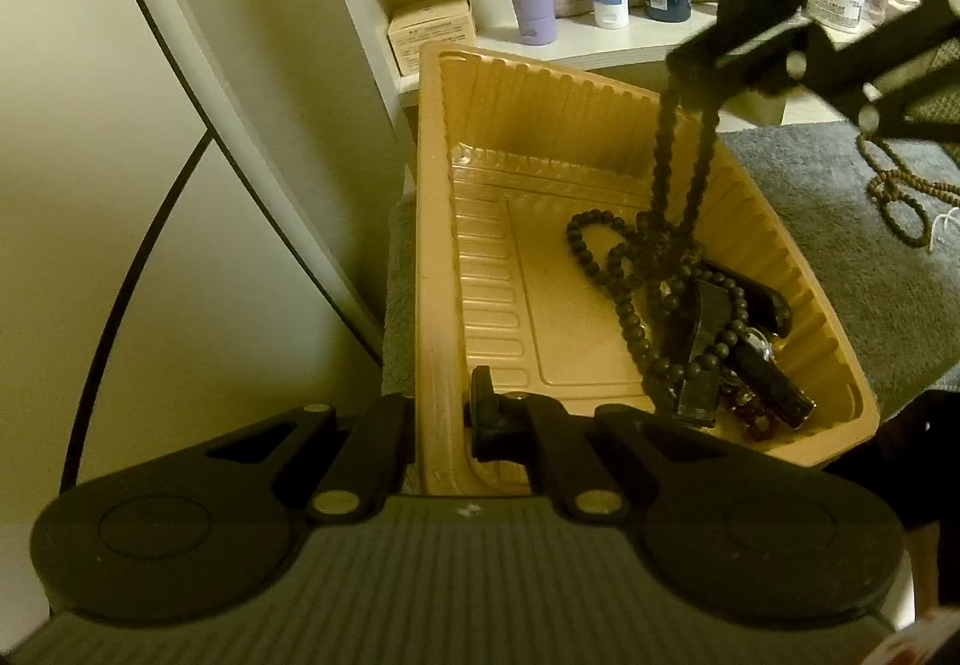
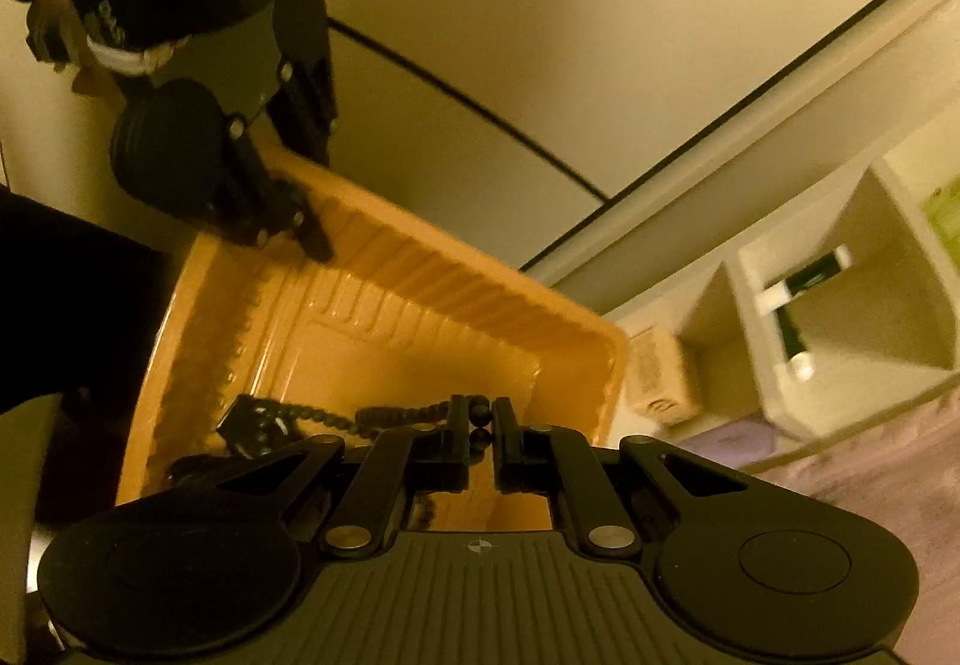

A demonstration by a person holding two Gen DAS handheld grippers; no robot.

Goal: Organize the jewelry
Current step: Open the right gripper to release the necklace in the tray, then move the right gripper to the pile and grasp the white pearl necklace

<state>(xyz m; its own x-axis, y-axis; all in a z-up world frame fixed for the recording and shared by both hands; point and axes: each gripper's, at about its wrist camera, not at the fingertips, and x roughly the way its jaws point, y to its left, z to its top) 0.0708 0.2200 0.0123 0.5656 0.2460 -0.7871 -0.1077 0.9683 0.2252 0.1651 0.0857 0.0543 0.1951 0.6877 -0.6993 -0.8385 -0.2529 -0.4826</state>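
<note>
Left claw (image 1: 444, 425) clenched on the near rim of the tan plastic tray (image 1: 432, 221), one finger inside, one outside. Right claw (image 2: 480, 428) clenched on a dark bead strand (image 2: 396, 414), which hangs down into the tray. Strand's lower end rests among the black beads and watch straps (image 1: 708, 317) piled at one end. Second bead strand (image 1: 900, 197) lies on the grey towel (image 1: 840, 257), outside the tray.
</note>
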